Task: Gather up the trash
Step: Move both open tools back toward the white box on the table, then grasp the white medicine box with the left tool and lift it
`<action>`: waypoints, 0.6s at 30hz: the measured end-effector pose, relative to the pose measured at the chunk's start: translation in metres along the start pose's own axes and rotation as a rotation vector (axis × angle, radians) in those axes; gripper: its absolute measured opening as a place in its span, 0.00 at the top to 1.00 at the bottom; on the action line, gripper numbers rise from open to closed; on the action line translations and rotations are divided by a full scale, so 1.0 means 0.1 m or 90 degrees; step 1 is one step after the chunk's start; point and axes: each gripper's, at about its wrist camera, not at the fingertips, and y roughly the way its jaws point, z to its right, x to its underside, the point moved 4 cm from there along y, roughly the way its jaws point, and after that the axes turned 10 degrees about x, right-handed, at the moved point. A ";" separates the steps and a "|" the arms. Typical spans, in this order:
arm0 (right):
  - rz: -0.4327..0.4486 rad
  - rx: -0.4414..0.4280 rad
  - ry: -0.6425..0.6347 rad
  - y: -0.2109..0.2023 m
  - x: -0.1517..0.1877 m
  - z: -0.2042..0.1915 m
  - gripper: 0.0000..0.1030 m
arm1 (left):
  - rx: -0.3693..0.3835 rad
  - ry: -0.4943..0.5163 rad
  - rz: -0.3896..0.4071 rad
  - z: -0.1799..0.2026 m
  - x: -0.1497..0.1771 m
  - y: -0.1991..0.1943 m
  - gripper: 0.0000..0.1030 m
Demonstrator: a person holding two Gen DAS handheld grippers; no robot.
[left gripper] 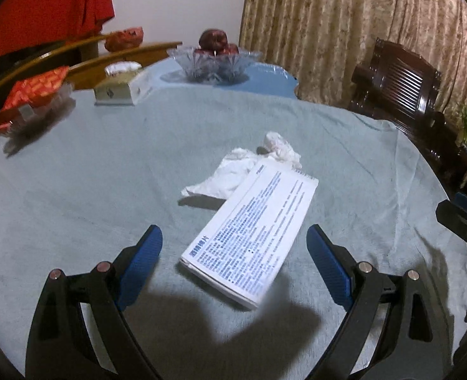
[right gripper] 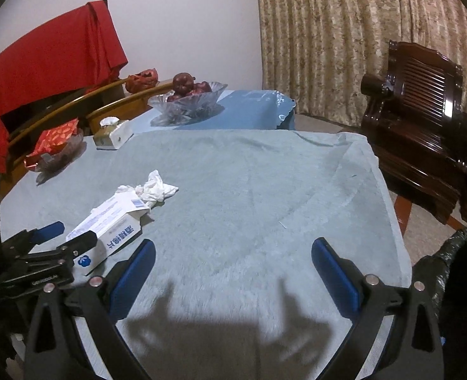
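A white box with blue print (left gripper: 252, 237) lies flat on the grey-green table cloth (left gripper: 106, 190). Crumpled white tissues (left gripper: 230, 174) rest against its far end. My left gripper (left gripper: 233, 231) is open; its blue pads stand on either side of the box's near end without touching it. The right wrist view shows the box (right gripper: 116, 224) and tissues (right gripper: 155, 188) at the left, with the left gripper (right gripper: 64, 236) around the box. My right gripper (right gripper: 233, 245) is open over bare cloth (right gripper: 265, 190), to the right of the box, holding nothing.
At the back stand a glass bowl of red fruit (right gripper: 189, 98), a tissue box (right gripper: 113, 133) and a clear dish with a red packet (right gripper: 56, 145). A dark wooden chair (right gripper: 423, 110) is beyond the table's right edge. Something dark and crinkled (right gripper: 455, 253) sits at the lower right.
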 end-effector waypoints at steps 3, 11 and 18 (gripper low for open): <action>-0.006 0.001 -0.001 0.04 0.02 0.00 0.06 | 0.012 -0.009 -0.020 -0.01 0.01 0.09 0.14; -0.017 0.004 0.001 0.07 0.07 0.02 0.06 | 0.076 -0.018 -0.052 0.22 0.13 0.10 0.24; -0.017 0.013 0.011 0.06 0.08 0.11 0.06 | 0.051 0.010 -0.035 0.43 0.12 0.05 0.19</action>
